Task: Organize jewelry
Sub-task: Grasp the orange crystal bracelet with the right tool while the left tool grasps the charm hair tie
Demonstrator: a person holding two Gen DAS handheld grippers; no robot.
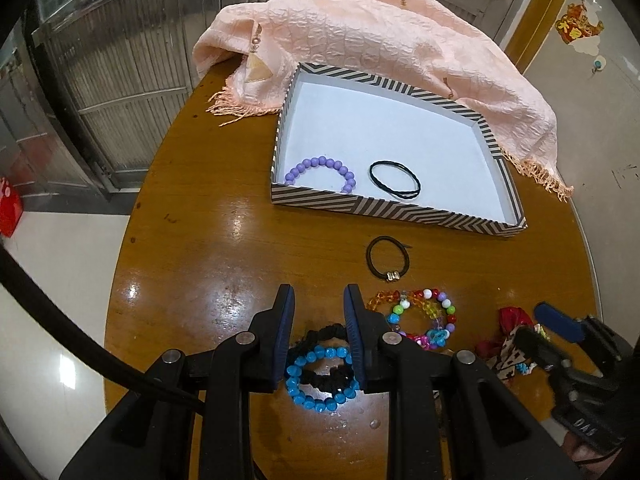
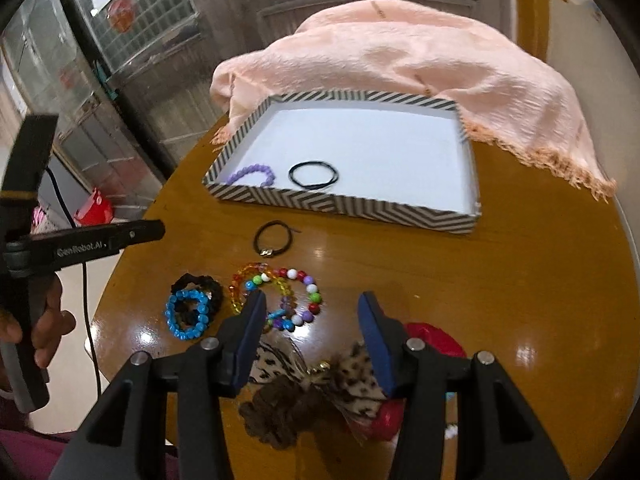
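A striped tray (image 1: 352,206) (image 2: 344,204) holds a purple bead bracelet (image 1: 320,170) (image 2: 252,173) and a thin black hair tie (image 1: 394,180) (image 2: 313,176). On the table lie a brown hair tie (image 1: 386,258) (image 2: 273,239), multicolour bead bracelets (image 1: 420,316) (image 2: 280,292), a blue bead bracelet (image 1: 320,376) (image 2: 187,314) over a black scrunchie (image 1: 320,334) (image 2: 200,284), and a leopard bow (image 2: 320,376) beside a red scrunchie (image 2: 436,340). My left gripper (image 1: 320,300) is open above the blue bracelet. My right gripper (image 2: 312,308) is open above the bow.
A pink fringed scarf (image 1: 360,44) (image 2: 400,64) is draped behind the tray. The round wooden table (image 1: 224,240) (image 2: 480,280) drops off at left and right. The other gripper shows at each view's edge (image 1: 560,324) (image 2: 100,240).
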